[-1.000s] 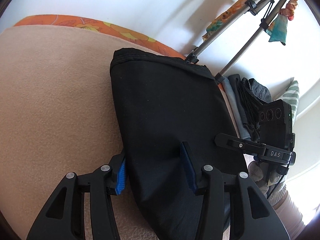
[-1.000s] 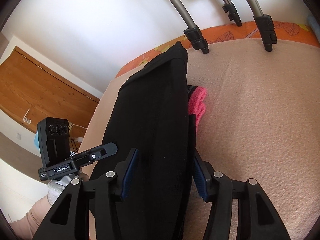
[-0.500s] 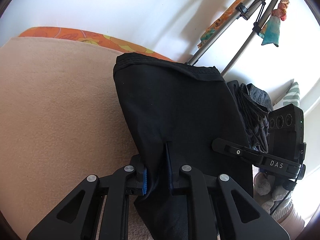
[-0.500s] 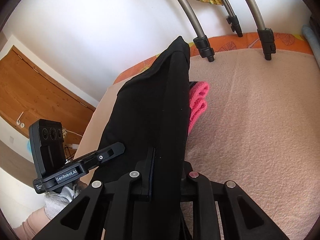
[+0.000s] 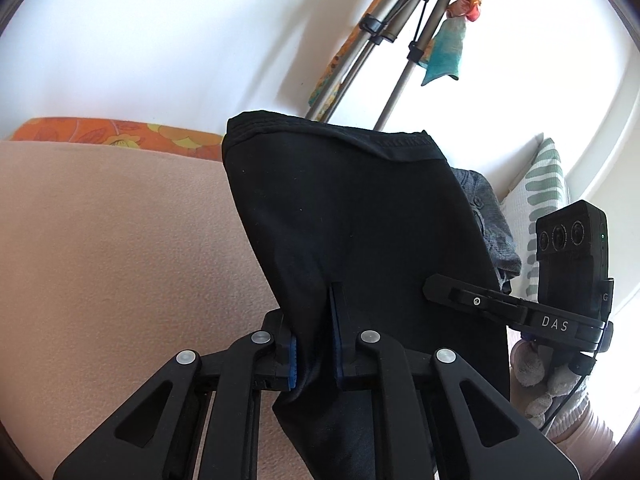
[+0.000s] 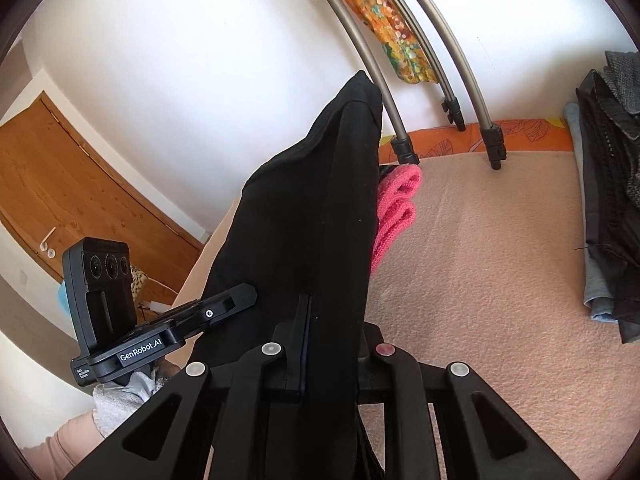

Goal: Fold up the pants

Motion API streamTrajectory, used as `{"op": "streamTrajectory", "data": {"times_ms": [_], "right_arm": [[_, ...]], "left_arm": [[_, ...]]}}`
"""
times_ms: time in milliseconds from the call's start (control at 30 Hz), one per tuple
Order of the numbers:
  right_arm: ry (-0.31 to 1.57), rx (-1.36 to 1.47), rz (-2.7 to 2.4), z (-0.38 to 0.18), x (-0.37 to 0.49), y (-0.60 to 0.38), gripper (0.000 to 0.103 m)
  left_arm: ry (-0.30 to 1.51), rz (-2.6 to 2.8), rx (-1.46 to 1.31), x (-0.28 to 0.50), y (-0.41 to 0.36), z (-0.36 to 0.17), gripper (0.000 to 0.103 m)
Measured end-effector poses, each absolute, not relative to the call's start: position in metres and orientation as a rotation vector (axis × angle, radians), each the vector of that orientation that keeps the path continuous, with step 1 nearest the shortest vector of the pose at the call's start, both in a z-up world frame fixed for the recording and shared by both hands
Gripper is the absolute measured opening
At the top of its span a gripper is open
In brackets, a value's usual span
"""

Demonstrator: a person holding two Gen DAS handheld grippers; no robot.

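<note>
Now both grippers' fingers [image 5: 335, 344] [image 6: 301, 344] have just closed, clamping the black pants [image 5: 352, 216] [image 6: 304, 216] between them.

Both views are bright with daylight. In the left wrist view the upper right of the frame is blown out to plain white glare, and soft grey shadows of the stand poles [image 5: 404, 76] fall on the wall [image 5: 168, 40] beside them. The black pants [image 5: 352, 216] are so dark that their folds barely show. In the right wrist view light is even, the beige blanket [image 6: 500, 264] crisp in texture. Fisheye bending curves straight poles and the door [image 6: 60, 184]; dark vignette rings every corner. Nothing is motion-blurred.
</note>
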State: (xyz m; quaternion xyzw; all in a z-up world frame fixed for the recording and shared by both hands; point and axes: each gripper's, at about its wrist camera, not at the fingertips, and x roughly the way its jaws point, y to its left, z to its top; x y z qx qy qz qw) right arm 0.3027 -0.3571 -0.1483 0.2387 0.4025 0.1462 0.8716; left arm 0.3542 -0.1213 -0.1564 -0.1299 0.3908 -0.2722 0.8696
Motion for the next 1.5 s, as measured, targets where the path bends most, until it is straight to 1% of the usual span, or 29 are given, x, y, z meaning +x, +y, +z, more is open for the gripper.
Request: {"op": "streamTrajectory", "data": {"times_ms": [167,400,600,767,900,1000,1267,1300,1333,1367,1400,1433,1467,1500], "right_arm": [[0.788,0.468,0.233,-0.118,0.275,-0.39,0.013],[0.726,0.441,0.11,-0.076,0.237,-0.447,0.013],[0.683,0.419,-0.011,-0.046,0.22,-0.51,0.013],[0.673,0.394,-0.108,-0.034,0.218,-0.556,0.013],[0.665,0.411,-0.143,-0.031,0.225,-0.592,0.013],[0.675,0.435,-0.154,-0.037,0.235,-0.618,0.013],[0.758,0.43,-0.173,-0.085,0.269,-0.656,0.014],[0.773,0.414,-0.183,-0.092,0.273,-0.658,0.015],[0.792,0.396,-0.199,-0.1,0.278,-0.66,0.016],[0.811,0.385,-0.216,-0.107,0.281,-0.662,0.02],[0.825,0.369,-0.238,-0.111,0.284,-0.665,0.026],[0.828,0.339,-0.267,-0.114,0.285,-0.666,0.03],[0.828,0.313,-0.287,-0.115,0.285,-0.666,0.036],[0.828,0.301,-0.299,-0.115,0.285,-0.668,0.04]], "left_arm": [[0.783,-0.652,-0.24,0.355,-0.163,-0.133,0.011],[0.733,-0.773,-0.185,0.364,-0.24,-0.099,0.01],[0.696,-0.862,-0.149,0.381,-0.316,-0.075,0.01],[0.676,-0.905,-0.098,0.397,-0.372,-0.06,0.01],[0.653,-0.918,-0.075,0.402,-0.401,-0.054,0.01],[0.671,-0.912,-0.076,0.415,-0.419,-0.061,0.01],[0.737,-0.847,-0.01,0.453,-0.449,-0.102,0.01],[0.758,-0.837,0.005,0.458,-0.452,-0.111,0.01],[0.778,-0.825,0.023,0.461,-0.454,-0.118,0.013],[0.791,-0.81,0.032,0.463,-0.456,-0.124,0.015],[0.792,-0.8,0.034,0.464,-0.455,-0.129,0.019],[0.787,-0.792,0.033,0.464,-0.453,-0.131,0.022],[0.779,-0.784,0.031,0.463,-0.45,-0.131,0.023],[0.772,-0.78,0.034,0.463,-0.449,-0.132,0.027]]}}
